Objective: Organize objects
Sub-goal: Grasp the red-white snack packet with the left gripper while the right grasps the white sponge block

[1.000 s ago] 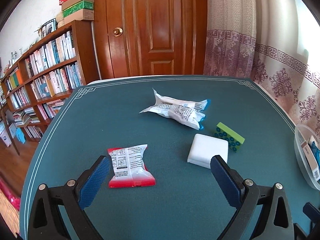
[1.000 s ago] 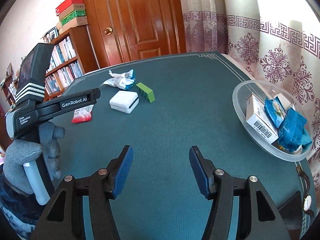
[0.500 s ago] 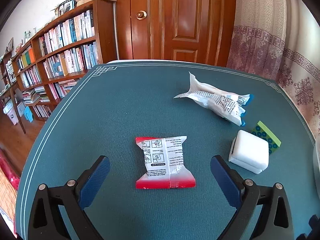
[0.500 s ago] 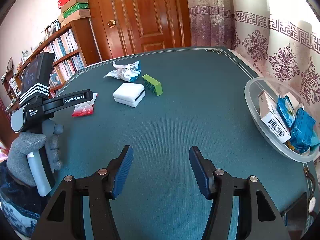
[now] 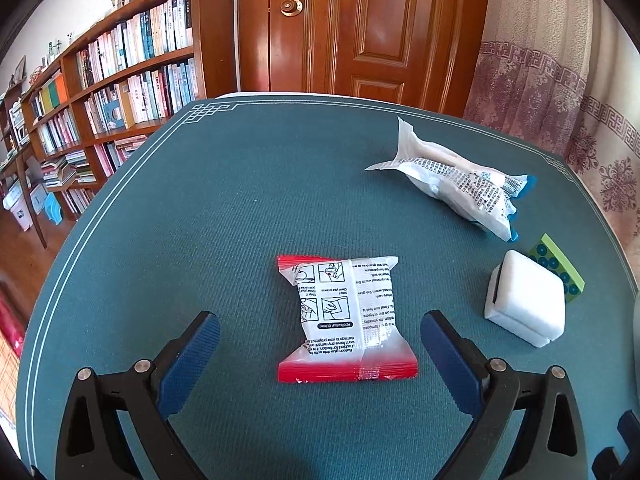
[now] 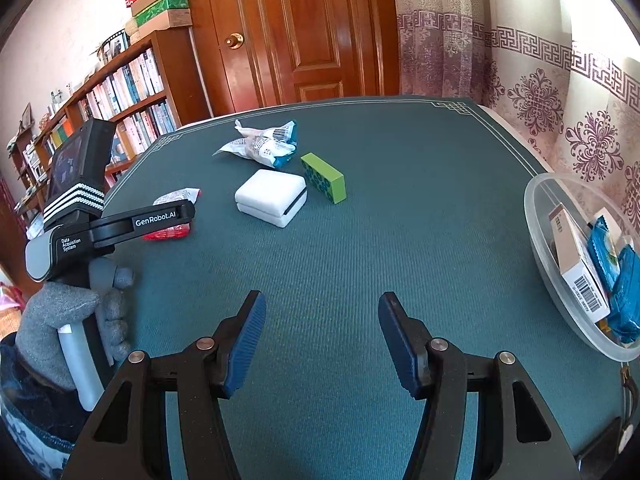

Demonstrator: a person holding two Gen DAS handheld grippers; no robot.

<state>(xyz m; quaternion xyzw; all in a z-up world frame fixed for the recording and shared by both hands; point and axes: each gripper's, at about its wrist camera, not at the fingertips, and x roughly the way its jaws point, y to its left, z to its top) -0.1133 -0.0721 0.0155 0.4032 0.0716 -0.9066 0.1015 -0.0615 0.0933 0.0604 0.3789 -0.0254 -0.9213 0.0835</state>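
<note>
On the teal felt-covered surface (image 5: pixel 224 208) with its white border line, a flat white plastic packet with red sealed ends (image 5: pixel 347 317) lies just ahead of the left gripper (image 5: pixel 320 350), whose blue-padded jaws are spread wide, one on either side of the packet's near end and touching nothing. A grey-gloved hand (image 6: pixel 68 312) grips that tool's handle at the left edge of the right wrist view. Farther back and to the right sits a white square foam-like block with a dark slot along one side (image 5: pixel 526 302), and touching its far side is a green rectangular brick printed with blue dots (image 5: pixel 558 266). Beyond those, a crinkled white plastic wrapper with black print and blue ends (image 5: pixel 460 180) rests alone, apart from the rest. The right gripper (image 6: pixel 322 330) hangs over bare felt near the front edge, its jaws parted about halfway and holding nothing. At the right rim of the surface stands a clear round plastic bowl (image 6: pixel 556 288) holding a white barcoded carton (image 6: pixel 580 268) and blue snack packets (image 6: pixel 626 292). Behind stand a wooden bookshelf (image 5: pixel 132 72), a brown panelled door (image 5: pixel 360 28) and patterned curtains (image 6: pixel 560 92).
</note>
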